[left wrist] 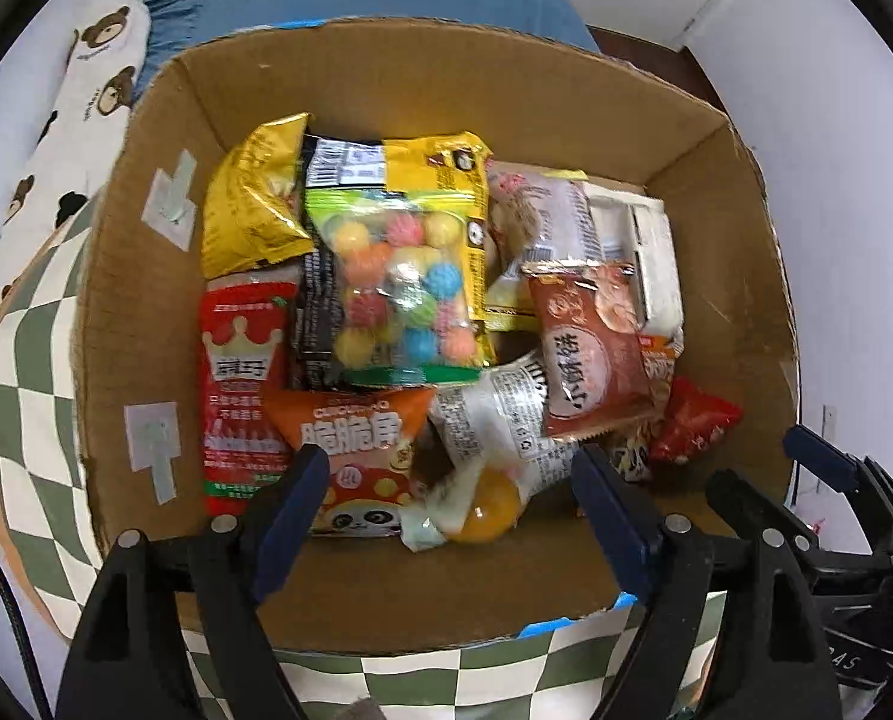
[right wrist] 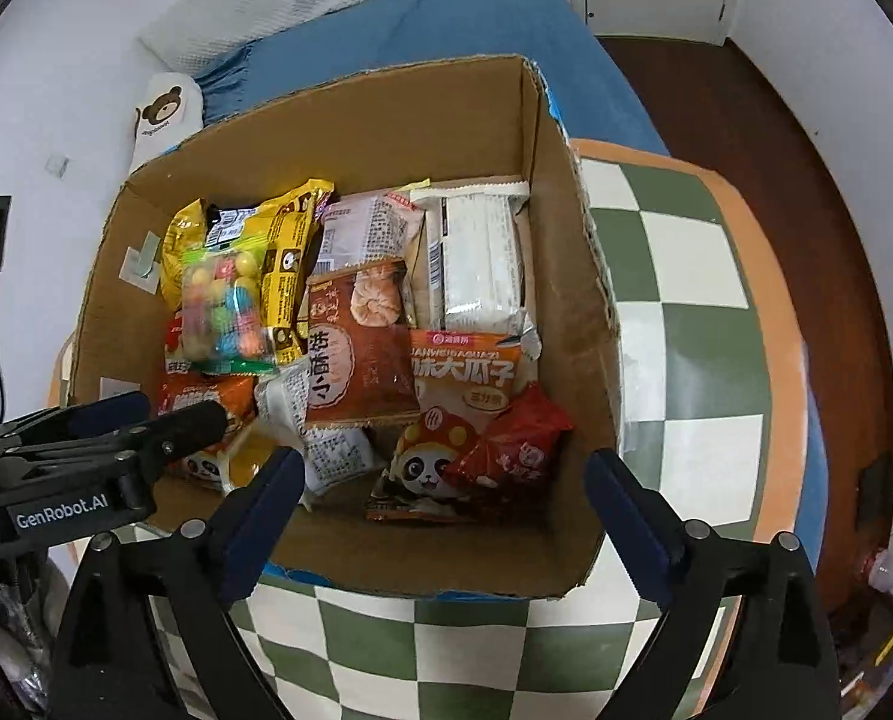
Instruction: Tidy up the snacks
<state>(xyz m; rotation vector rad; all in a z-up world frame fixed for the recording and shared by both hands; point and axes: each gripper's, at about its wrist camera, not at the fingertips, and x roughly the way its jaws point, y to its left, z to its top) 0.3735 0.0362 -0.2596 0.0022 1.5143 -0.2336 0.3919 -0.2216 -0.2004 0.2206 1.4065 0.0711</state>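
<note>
left gripper (left wrist: 452, 480): jaws spread wide, nothing between them, hovering over the near edge of the cardboard box (left wrist: 728, 228). its blue fingertips (left wrist: 302, 480) frame an orange panda packet (left wrist: 356, 456) and a clear wrapper with a yellow ball (left wrist: 488, 507) just beyond.

right gripper (right wrist: 446, 480): jaws likewise parted and unloaded, poised above the box's near wall. between its tips lie a second panda packet (right wrist: 428, 471) and a crinkled red packet (right wrist: 518, 450). the left gripper shows at the left edge of the right wrist view, low over the box's near-left corner.

snacks all sit loose inside the box, piled and overlapping. middle of the heap: clear bag of coloured balls (left wrist: 398, 288), lying on top of a yellow packet (left wrist: 446, 174) and a black one. left of it a gold foil bag (left wrist: 248, 204), and below that a red crown packet (left wrist: 239, 390). right of centre a brown pastry packet (left wrist: 596, 354), tilted, overlapping a white printed wrapper (left wrist: 494, 414). far right corner: white wrapped block (right wrist: 482, 258); below it an orange seed packet (right wrist: 464, 372).

box rests on a green-and-white checked cushion (right wrist: 674, 300); blue bedding (right wrist: 476, 18) behind, a bear-print pillow (left wrist: 98, 60) to the left.
</note>
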